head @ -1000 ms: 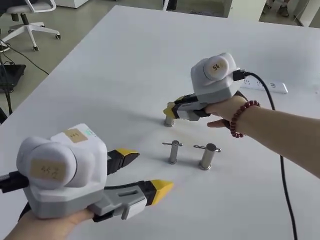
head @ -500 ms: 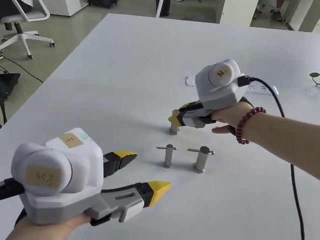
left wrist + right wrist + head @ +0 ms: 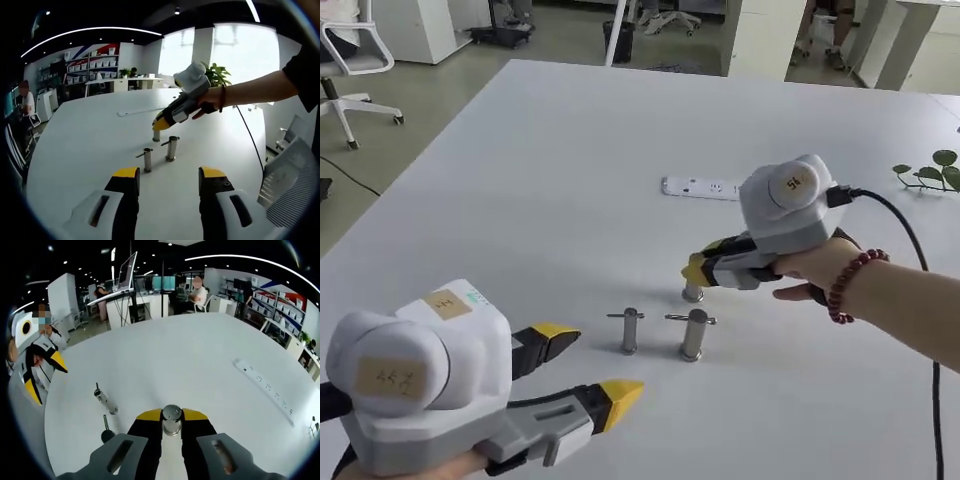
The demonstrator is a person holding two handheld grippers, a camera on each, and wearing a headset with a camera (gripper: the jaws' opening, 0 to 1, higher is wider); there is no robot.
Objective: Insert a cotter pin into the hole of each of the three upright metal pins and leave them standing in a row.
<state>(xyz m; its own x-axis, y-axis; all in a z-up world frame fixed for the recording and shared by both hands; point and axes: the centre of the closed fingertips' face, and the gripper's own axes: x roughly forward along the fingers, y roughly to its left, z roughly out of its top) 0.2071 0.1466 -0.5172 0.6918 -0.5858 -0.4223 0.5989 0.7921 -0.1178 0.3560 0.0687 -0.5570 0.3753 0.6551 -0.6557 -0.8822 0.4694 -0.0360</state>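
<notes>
In the head view my right gripper (image 3: 698,272) is clamped on the third pin (image 3: 692,293), which is upright with its foot at or just above the table (image 3: 520,200). A second ago this pin stood beyond the left pin (image 3: 630,334) of the finished pair. Now it is just beyond the right pin (image 3: 694,340) and nearer to both. My head has tipped up too, bringing the strip (image 3: 700,187) into sight, so some of that shift is the camera, but I judge I am bringing the pin toward the row. My left gripper (image 3: 588,365) hangs with its fingers apart and empty, as before, well short of the pair on my side. Each pin of the pair carries a cotter (image 3: 615,316) through its top. In the left gripper view, past my spread fingers (image 3: 125,175), the three pins stand clear of one another, the third beyond the pair under the right gripper's yellow tips. Its shaft below the tips shows no cotter, though they cover its top. The right gripper view gives what the others hide: the third pin's round cap pinched between my fingertips (image 3: 149,416), touching both and bare on top. The hole is covered, so I cannot tell whether a cotter is in. The pair lies to the left of those fingers. If no cotter is in, that step remains.
</notes>
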